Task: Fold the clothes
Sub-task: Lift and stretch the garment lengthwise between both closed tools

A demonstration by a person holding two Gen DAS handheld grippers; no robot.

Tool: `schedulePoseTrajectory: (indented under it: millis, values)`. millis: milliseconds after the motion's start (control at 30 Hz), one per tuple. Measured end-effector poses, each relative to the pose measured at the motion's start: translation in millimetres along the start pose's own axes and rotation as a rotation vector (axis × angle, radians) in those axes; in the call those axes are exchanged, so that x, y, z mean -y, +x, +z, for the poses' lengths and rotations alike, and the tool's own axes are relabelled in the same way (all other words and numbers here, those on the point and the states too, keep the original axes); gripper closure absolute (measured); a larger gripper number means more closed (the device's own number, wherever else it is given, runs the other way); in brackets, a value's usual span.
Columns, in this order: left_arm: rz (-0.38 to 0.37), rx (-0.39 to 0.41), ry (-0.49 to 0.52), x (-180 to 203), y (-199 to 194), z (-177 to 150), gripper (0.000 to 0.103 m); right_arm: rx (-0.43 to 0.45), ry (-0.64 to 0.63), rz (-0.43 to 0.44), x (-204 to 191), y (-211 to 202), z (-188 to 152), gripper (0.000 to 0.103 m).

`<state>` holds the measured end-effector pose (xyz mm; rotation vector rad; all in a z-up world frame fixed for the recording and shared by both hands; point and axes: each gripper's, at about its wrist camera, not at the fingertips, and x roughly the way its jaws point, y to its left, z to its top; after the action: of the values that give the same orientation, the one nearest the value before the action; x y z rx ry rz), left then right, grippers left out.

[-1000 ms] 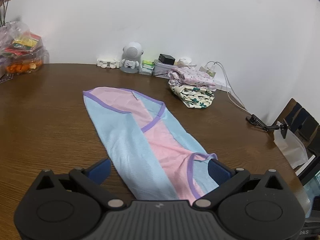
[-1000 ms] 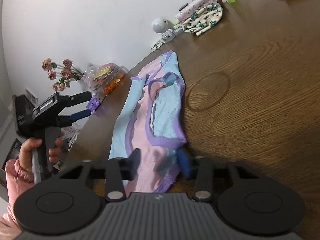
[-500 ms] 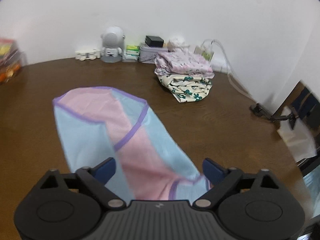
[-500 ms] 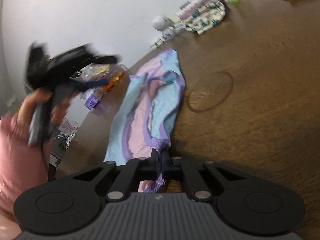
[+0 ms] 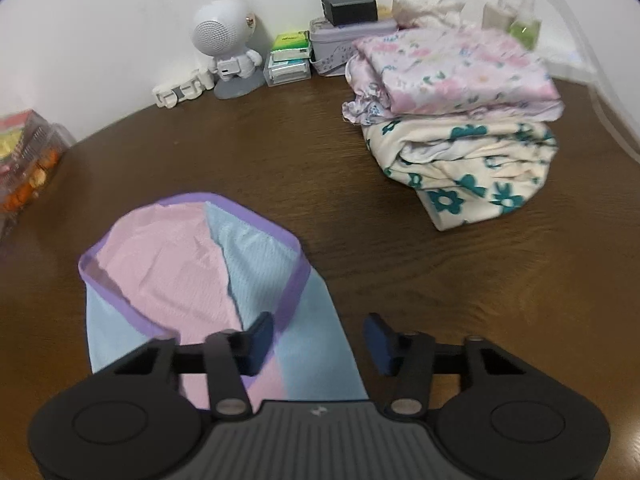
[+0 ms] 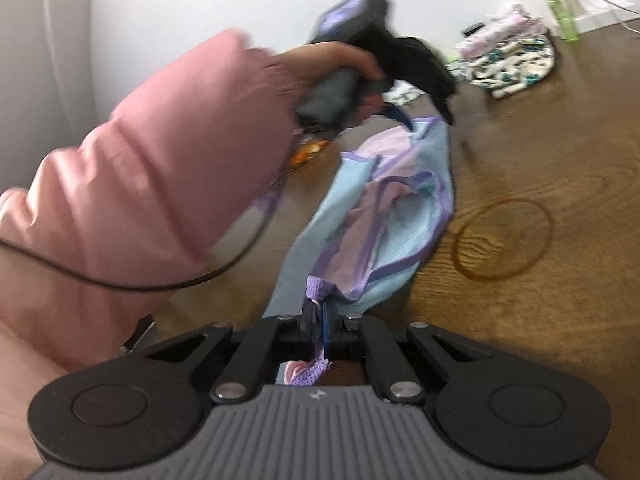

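Right wrist view: right tongs (image 6: 323, 326) pinch the garment's (image 6: 400, 216) near purple hem.

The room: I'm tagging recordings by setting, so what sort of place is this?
Probably a home: a wooden table against a wall, holding folded clothes, a robot-shaped gadget and snack packets.

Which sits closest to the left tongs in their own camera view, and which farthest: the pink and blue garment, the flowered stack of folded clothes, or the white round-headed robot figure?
1. Pink and blue garment with purple trim: under the left tongs.
2. Flowered stack of folded clothes: right, mid-table.
3. White round-headed robot figure: back, by the wall.
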<state>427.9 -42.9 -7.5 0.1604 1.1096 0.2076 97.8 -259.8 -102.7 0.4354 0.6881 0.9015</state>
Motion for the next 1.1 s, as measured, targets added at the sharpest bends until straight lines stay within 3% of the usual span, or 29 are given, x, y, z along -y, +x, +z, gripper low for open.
schedulePoseTrajectory:
  millis: [100,167,267,500,733,867,1100]
  values:
    - [0.069,-0.014,0.016,11,9,8,0.084,-0.008,-0.016,0.030,4,2,1,0.100]
    - [0.105,-0.020,0.027,17,12,13,0.089,-0.009,-0.021,0.043,6,2,2,0.100]
    - [0.109,-0.024,0.014,19,15,16,0.101,-0.005,-0.022,0.058,9,0,3,0.100]
    - [0.102,0.012,-0.011,21,15,14,0.103,0.003,-0.017,0.069,13,2,3,0.100]
    - [-0.031,0.049,-0.110,-13,4,9,0.103,0.012,-0.061,0.033,4,-2,5,0.100]
    - [-0.160,0.103,-0.165,-42,-14,5,0.103,0.004,-0.116,-0.002,-10,-1,8,0.100]
    - [-0.368,0.183,-0.304,-124,-40,-20,0.103,-0.053,-0.292,-0.083,-55,11,12,0.100]
